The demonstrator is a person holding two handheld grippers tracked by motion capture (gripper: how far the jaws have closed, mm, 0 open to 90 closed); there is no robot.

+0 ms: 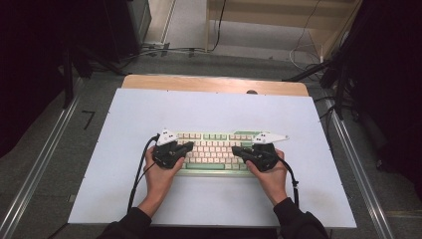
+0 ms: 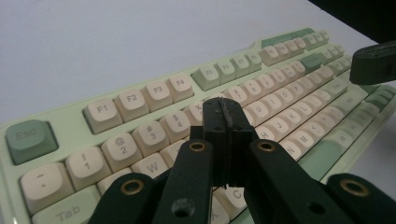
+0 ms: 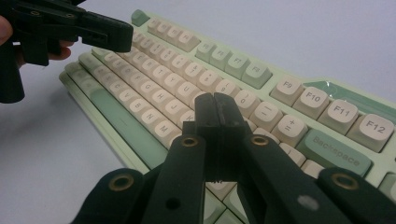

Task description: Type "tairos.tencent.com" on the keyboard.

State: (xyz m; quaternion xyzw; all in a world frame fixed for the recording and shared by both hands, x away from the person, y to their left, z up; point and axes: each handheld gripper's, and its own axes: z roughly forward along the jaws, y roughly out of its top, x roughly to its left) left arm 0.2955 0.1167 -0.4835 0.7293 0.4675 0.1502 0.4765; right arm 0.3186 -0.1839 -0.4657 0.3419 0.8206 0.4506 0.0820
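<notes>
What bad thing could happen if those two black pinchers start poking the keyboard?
1. The left gripper is shut into one blunt tip that looks about as wide as a key, so a poke on the keyboard might press two keys together.
2. The right gripper, also shut, hovers over the number row and could slip between neighbouring keys.
3. Both tips point inward over the middle rows, so they might bump if they meet.
</notes>
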